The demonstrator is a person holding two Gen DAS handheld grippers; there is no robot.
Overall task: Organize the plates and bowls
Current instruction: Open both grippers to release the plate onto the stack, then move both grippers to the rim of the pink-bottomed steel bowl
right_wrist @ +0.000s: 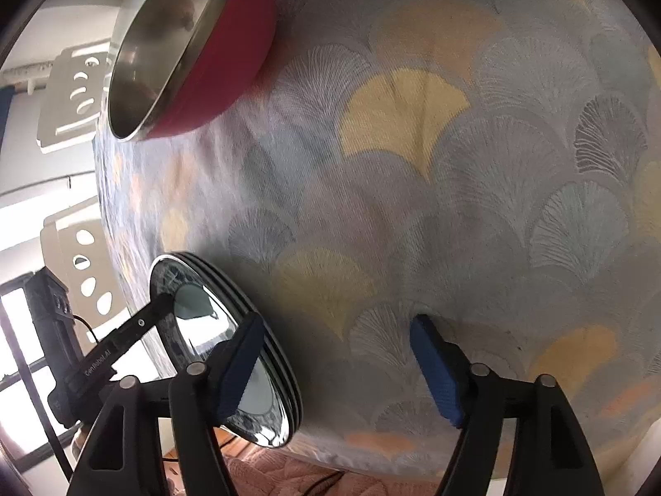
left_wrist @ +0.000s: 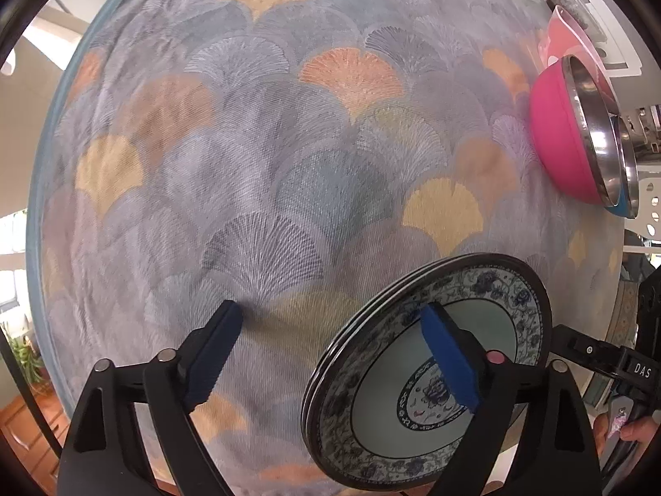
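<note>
Nearest the left wrist camera, the left tongs stand wide apart, nothing pressed between the blue pads. One pad hangs over bare cloth; the other sits in front of the stack of plates, whether touching the top plate cannot be told. The stack (three or four dark rims show along its edge) lies flat near the worktop's close edge, its top plate patterned in blue and white flowers around a pale centre.

From the right wrist camera, the right tongs are likewise apart and hold nothing. Their left pad overlaps the rim of the same stack, and their right pad is over the fan-patterned tablecloth. An arm of the left tool crosses the far part of the plates in this view.

Farther off, well apart from the stack, a pink bowl with a steel lining stands on the cloth, and a blue bowl peeks out from just behind it. A pale pink dish lies beyond those, near the far edge. White chairs with cut-out backs stand past the worktop.
</note>
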